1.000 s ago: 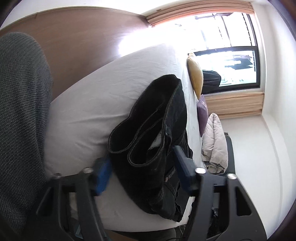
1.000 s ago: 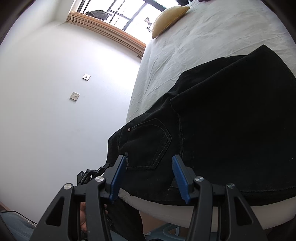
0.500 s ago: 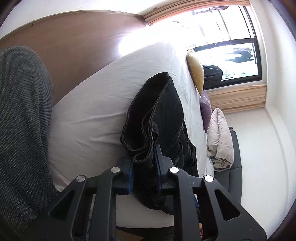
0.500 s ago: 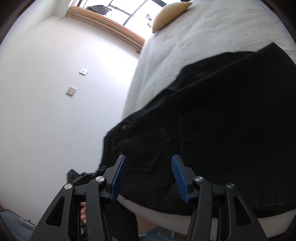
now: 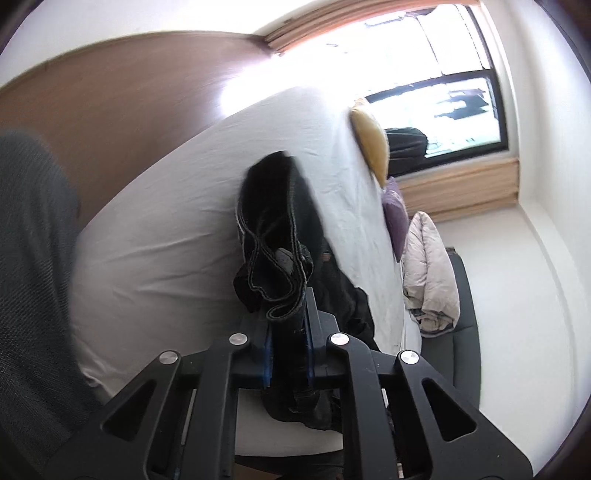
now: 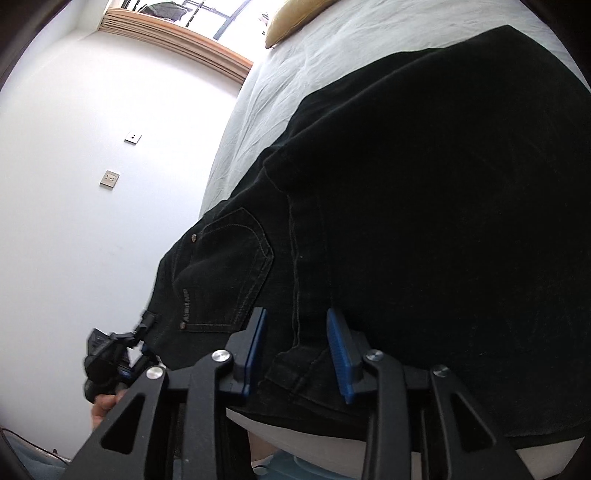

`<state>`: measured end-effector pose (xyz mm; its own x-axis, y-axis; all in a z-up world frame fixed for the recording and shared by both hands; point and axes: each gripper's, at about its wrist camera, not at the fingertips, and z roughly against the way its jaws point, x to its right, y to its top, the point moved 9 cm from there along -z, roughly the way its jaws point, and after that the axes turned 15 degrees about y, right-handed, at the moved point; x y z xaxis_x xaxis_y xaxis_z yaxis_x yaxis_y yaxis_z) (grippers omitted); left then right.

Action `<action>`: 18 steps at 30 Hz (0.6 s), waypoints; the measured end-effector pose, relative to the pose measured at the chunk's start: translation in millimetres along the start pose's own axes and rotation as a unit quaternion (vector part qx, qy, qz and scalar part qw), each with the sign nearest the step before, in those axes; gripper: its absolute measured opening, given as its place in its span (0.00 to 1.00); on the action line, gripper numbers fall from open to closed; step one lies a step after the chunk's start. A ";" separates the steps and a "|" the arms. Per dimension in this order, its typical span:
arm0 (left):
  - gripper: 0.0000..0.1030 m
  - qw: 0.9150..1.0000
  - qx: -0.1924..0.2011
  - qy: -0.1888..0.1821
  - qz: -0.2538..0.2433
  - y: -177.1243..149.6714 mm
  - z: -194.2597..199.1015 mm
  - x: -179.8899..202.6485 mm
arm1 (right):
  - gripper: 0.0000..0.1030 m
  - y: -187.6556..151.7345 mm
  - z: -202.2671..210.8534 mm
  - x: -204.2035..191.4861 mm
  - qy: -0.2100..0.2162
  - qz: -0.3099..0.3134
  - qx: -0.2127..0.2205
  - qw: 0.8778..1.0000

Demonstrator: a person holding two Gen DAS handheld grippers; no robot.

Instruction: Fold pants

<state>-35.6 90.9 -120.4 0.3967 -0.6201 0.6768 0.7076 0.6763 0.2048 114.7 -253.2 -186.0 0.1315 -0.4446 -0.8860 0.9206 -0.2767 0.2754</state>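
L tool (image 5: 288, 339) clamped on pants (image 5: 280, 236)

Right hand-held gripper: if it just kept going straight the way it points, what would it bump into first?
Most likely the black pants on the bed. The right hand-held gripper is closing with the waist edge already between its blue pads, so the denim is right there; depth is hard to judge.

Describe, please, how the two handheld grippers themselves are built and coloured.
Both look alike: the left gripper and right gripper have matte black frames with triangular cut-outs, round silver bolt heads at the joints, and two flat fingers faced with blue pads. No cables or markings are visible.
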 end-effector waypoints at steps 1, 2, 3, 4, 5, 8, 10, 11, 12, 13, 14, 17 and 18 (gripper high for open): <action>0.10 1.000 0.004 -0.005 -0.012 0.5 4.0 11.8 | 0.28 -0.6 0.7 1.6 0.001 -0.003 0.000 1.000; 0.10 1.000 0.007 -0.009 -0.023 0.4 7.4 21.4 | 0.25 -1.0 1.3 3.5 0.004 -0.007 0.001 1.000; 0.10 0.999 0.010 -0.016 -0.040 -0.5 10.6 36.1 | 0.24 -0.9 2.5 5.6 0.010 -0.012 0.002 1.000; 0.10 0.998 0.010 -0.022 -0.051 -0.9 11.1 48.8 | 0.23 -1.2 3.6 6.2 0.013 -0.015 0.003 1.000; 0.10 0.997 0.011 -0.027 -0.065 -2.3 13.5 61.4 | 0.23 -0.7 5.8 6.2 0.018 -0.021 0.004 1.000; 0.10 0.992 0.010 -0.037 -0.119 -14.2 11.4 105.3 | 0.40 5.7 20.5 -1.1 0.044 -0.043 0.020 0.998; 0.10 0.985 0.005 -0.036 -0.171 -30.8 3.7 136.0 | 0.59 13.3 36.8 -11.9 0.059 -0.038 0.038 0.997; 0.10 0.981 0.001 -0.035 -0.191 -38.4 -1.4 147.0 | 0.66 18.5 47.9 -19.8 0.064 -0.028 0.047 0.996; 0.10 0.977 -0.004 -0.035 -0.212 -49.3 -8.2 159.7 | 0.68 25.8 59.7 -30.1 0.070 -0.013 0.054 0.996; 0.10 0.972 -0.010 -0.035 -0.231 -59.8 -14.1 170.1 | 0.70 33.4 69.8 -40.2 0.071 0.002 0.056 0.996; 0.10 0.968 -0.016 -0.036 -0.249 -72.0 -20.6 179.0 | 0.74 40.5 78.9 -50.3 0.069 0.017 0.057 0.996; 0.10 0.958 -0.037 -0.033 -0.284 -104.5 -39.6 194.4 | 0.83 64.5 100.7 -86.3 0.065 0.074 0.057 0.993; 0.10 0.955 -0.039 -0.031 -0.293 -111.0 -41.7 197.7 | 0.84 70.4 104.0 -97.4 0.062 0.092 0.050 0.993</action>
<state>-11.3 -123.4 -38.8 -0.1141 -0.8567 0.5031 0.8396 0.1876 0.5099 128.5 -317.9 -41.5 0.3433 -0.3889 -0.8550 0.8367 -0.2869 0.4664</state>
